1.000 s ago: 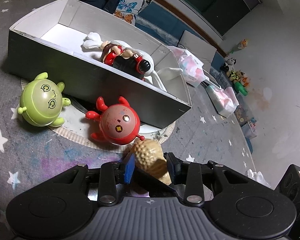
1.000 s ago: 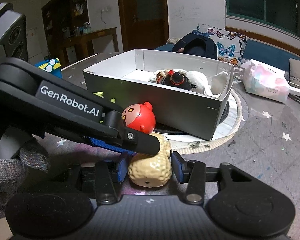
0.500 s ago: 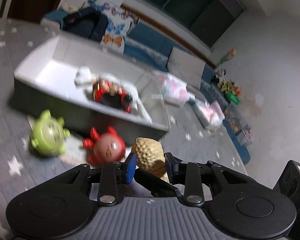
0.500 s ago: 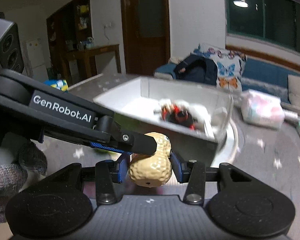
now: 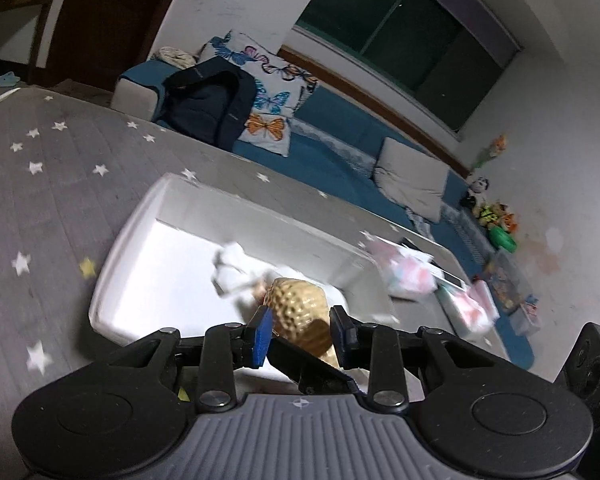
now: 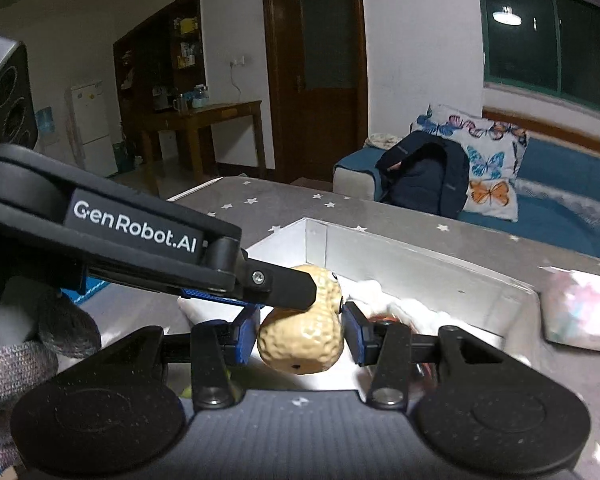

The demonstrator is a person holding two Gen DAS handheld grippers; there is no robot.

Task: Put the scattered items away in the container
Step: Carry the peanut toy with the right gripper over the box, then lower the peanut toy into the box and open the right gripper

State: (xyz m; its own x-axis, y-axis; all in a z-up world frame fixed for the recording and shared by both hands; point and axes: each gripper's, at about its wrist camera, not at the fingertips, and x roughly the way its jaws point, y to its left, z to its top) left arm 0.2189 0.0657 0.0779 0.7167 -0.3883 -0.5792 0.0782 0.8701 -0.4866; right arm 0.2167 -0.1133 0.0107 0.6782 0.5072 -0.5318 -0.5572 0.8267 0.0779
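Grey star-print tabletop [image 5: 52, 184] w/ white box [image 5: 112, 280]; both tongs [image 5: 300, 330] [image 6: 300, 330] clamp peanut toy [image 6: 304, 340], blue sofa [image 5: 340, 160] behind

Both wrist views look close down over the white rectangular cardboard box [image 5: 236, 216] [image 6: 420, 256], sharing it and the bumpy tan peanut toy [image 5: 300, 300] [image 6: 304, 340].

Tan dimpled peanut toy [image 6: 304, 336]; white box [image 5: 140, 236]; grey star-patterned cloth [image 5: 52, 184].

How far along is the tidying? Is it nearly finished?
One doll already lies in the white box. The peanut toy is in hand, clamped by both the left gripper and the right gripper above the box, not yet released. Letting it go is next; any toys outside are out of view.
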